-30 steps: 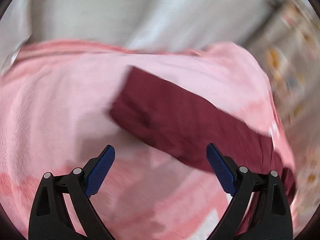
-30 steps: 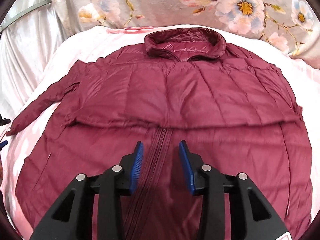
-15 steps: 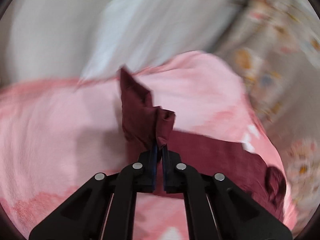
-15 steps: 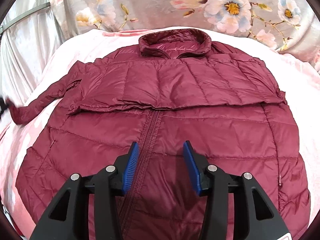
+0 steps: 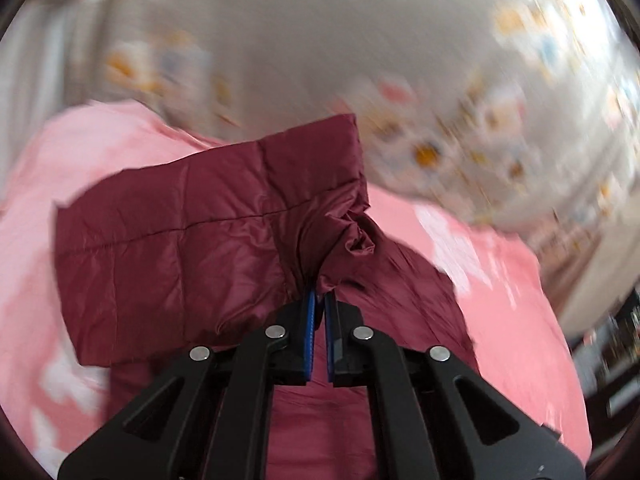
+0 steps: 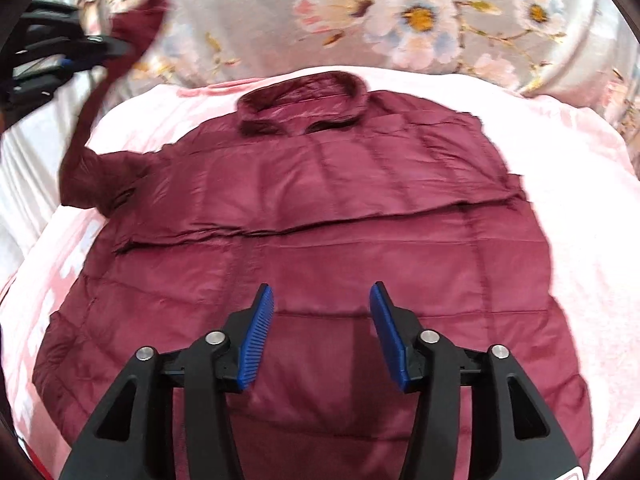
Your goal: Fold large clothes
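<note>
Left wrist view: left tongs (image 5: 319,300) are clamped on the bunched cuff of a maroon puffer jacket's sleeve (image 5: 200,236), which hangs lifted over the pink blanket (image 5: 500,280) on a bed. Background is motion-blurred.

Right wrist view: right tongs (image 6: 322,336) hover half spread and empty above the lower front of the jacket (image 6: 320,208), their jaws having just been opening. It lies flat, collar (image 6: 302,98) far, hem near. The raised sleeve stretches up and left from its shoulder toward the left tongs, so folding it likely means carrying the cuff rightward across the chest.

Maroon jacket (image 6: 320,208) — pink blanket (image 6: 592,240), grey floral curtain (image 6: 256,20)
</note>
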The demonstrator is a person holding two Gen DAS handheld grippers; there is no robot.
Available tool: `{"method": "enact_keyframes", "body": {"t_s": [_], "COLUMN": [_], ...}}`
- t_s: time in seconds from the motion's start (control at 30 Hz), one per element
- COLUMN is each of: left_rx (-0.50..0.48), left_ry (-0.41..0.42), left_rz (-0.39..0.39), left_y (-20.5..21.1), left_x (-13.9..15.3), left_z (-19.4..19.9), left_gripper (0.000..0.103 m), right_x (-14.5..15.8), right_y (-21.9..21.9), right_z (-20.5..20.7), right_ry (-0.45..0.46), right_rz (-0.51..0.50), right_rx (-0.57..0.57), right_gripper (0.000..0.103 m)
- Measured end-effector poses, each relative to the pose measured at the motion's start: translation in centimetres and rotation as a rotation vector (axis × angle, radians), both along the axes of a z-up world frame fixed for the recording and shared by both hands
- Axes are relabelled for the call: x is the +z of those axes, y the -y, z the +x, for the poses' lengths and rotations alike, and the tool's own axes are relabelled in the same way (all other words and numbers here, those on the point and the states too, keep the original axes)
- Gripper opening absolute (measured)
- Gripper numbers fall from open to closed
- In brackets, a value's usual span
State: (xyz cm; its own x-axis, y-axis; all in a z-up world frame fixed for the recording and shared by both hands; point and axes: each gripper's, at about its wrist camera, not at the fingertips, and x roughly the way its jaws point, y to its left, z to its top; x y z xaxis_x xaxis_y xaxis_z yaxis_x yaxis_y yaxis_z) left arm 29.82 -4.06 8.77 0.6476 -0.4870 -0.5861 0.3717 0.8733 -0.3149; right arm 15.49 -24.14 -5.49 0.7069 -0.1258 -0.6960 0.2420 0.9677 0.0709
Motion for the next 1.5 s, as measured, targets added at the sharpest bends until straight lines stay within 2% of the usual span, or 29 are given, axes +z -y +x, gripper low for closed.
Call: {"method": "enact_keyframes", "body": {"t_s": [0.03, 0.07, 0.1, 0.13, 0.17, 0.27, 0.3, 0.37, 0.57, 0.73, 0.8, 0.83, 0.87, 0.9, 0.97, 1.0, 1.07, 1.27, 1.37, 1.4, 1.5], "left_rx": [-0.029, -0.053, -0.077, -0.083, -0.083, -0.051, -0.022, 0.059, 0.312, 0.404, 0.419, 0.424, 0.429, 0.432, 0.430, 0.426, 0.419, 0.379, 0.369, 0.370, 0.378], "left_ry": [-0.033, -0.069, -0.122, -0.144, -0.169, -0.202, -0.210, -0.214, -0.276, -0.312, -0.323, -0.324, -0.325, -0.323, -0.319, -0.316, -0.314, -0.349, -0.401, -0.424, -0.466], "left_rz": [0.009, 0.016, 0.009, -0.010, -0.052, -0.137, -0.180, -0.216, -0.251, -0.313, -0.325, -0.323, -0.318, -0.313, -0.300, -0.291, -0.281, -0.312, -0.334, -0.338, -0.316], "left_y": [1.7, 3.0, 4.1, 4.1, 3.7, 0.9, -1.3, -5.1, -14.5, -18.4, -19.3, -19.5, -19.7, -19.9, -20.0, -19.8, -19.4, -16.8, -15.5, -15.1, -14.2], "left_x": [-1.4, -2.5, -4.1, -4.9, -5.8, -6.5, -6.5, -6.3, -7.8, -9.2, -9.6, -9.6, -9.6, -9.6, -9.5, -9.4, -9.4, -9.7, -10.8, -11.3, -12.5], "left_z": [0.1, 0.1, 0.1, 0.1, -0.2, -0.8, -0.7, -0.7, 2.0, 2.9, 3.3, 3.4, 3.4, 3.4, 3.4, 3.6, 3.9, 6.2, 7.7, 8.2, 9.3], "left_gripper": [0.010, 0.027, 0.036, 0.055, 0.067, 0.079, 0.080, 0.080, 0.080, 0.079, 0.079, 0.079, 0.079, 0.079, 0.079, 0.079, 0.079, 0.079, 0.078, 0.077, 0.061], "right_x": [0.0, 0.1, 0.1, 0.2, 0.3, 1.1, 1.4, 2.0, 2.3, 0.1, -0.9, -1.1, -0.7, 0.8, 4.0, 6.1, 8.5, 8.6, 8.2, 7.9, 7.1], "right_y": [0.7, 1.5, 2.2, 2.8, 3.4, 5.1, 5.4, 6.0, 6.2, 5.0, 4.3, 4.1, 4.2, 4.9, 6.1, 7.0, 8.7, 11.5, 11.7, 11.9, 12.1], "right_z": [-0.2, -0.5, -0.7, -0.8, -0.9, -0.6, -0.3, 1.0, 6.0, 10.5, 12.0, 12.4, 12.7, 12.5, 11.5, 10.4, 9.0, 9.2, 9.3, 9.2, 9.6], "right_ry": [0.002, 0.002, 0.002, 0.002, 0.002, 0.017, 0.023, 0.035, 0.030, -0.045, -0.091, -0.109, -0.108, -0.051, 0.048, 0.121, 0.185, 0.146, 0.129, 0.126, 0.112], "right_rz": [-0.002, -0.003, -0.001, -0.001, -0.002, 0.015, 0.027, 0.088, 0.289, 0.341, 0.356, 0.353, 0.351, 0.358, 0.303, 0.243, 0.131, 0.012, 0.010, 0.010, 0.016], "right_rx": [-0.014, -0.030, -0.042, -0.052, -0.060, -0.063, -0.056, -0.024, 0.035, 0.043, 0.063, 0.074, 0.077, 0.077, 0.056, 0.026, -0.044, -0.100, -0.088, -0.084, -0.064], "right_gripper": [0.053, 0.053, 0.053, 0.053, 0.054, 0.058, 0.059, 0.062, 0.063, 0.061, 0.030, 0.003, 0.003, 0.003, 0.003, 0.003, 0.003, 0.003, 0.003, 0.003, 0.003]}}
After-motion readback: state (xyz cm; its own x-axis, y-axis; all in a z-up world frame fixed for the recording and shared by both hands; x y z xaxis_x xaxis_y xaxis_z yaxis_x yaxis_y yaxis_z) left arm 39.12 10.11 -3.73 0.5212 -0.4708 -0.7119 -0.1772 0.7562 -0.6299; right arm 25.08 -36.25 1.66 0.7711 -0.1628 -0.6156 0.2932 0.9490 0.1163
